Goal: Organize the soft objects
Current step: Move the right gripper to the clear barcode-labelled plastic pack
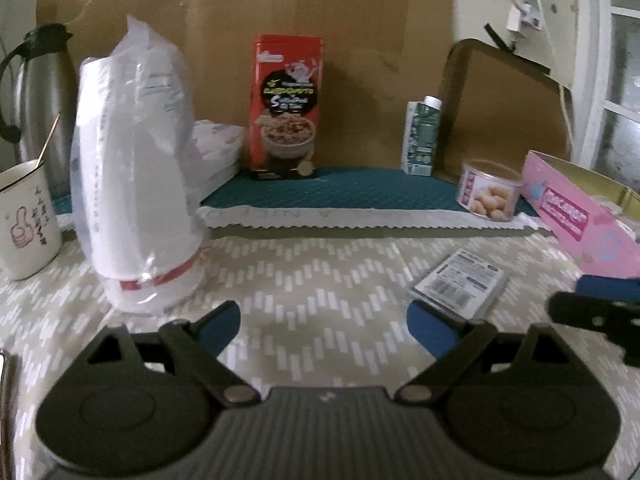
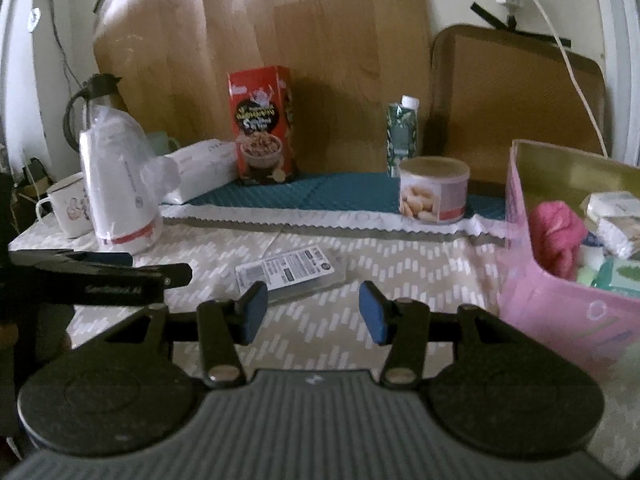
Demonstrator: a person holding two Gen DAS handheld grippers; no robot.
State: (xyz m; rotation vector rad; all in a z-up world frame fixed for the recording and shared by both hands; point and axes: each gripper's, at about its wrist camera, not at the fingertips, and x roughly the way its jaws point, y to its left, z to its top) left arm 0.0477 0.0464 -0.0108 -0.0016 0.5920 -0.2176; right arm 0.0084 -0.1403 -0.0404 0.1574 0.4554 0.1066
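A: What was seen on the counter [image 2: 328, 332], and where were the soft things kept?

B: A pink box [image 2: 560, 304] at the right held a pink cloth [image 2: 556, 236] and tissue packs [image 2: 614, 216]. A red cereal box [image 1: 286, 108], its writing unreadable, was stood behind; a barcoded flat pack [image 1: 458, 282] was laid flat.

A: And the jaws?

B: Left gripper [image 1: 324, 320] and right gripper [image 2: 313, 312] were both spread, nothing held.

The table's chevron-patterned cloth [image 2: 320, 344] carries a flat packet [image 2: 286, 270], wrapped white roll [image 2: 120, 196], mug [image 2: 70, 208] and pink box [image 2: 560, 304].
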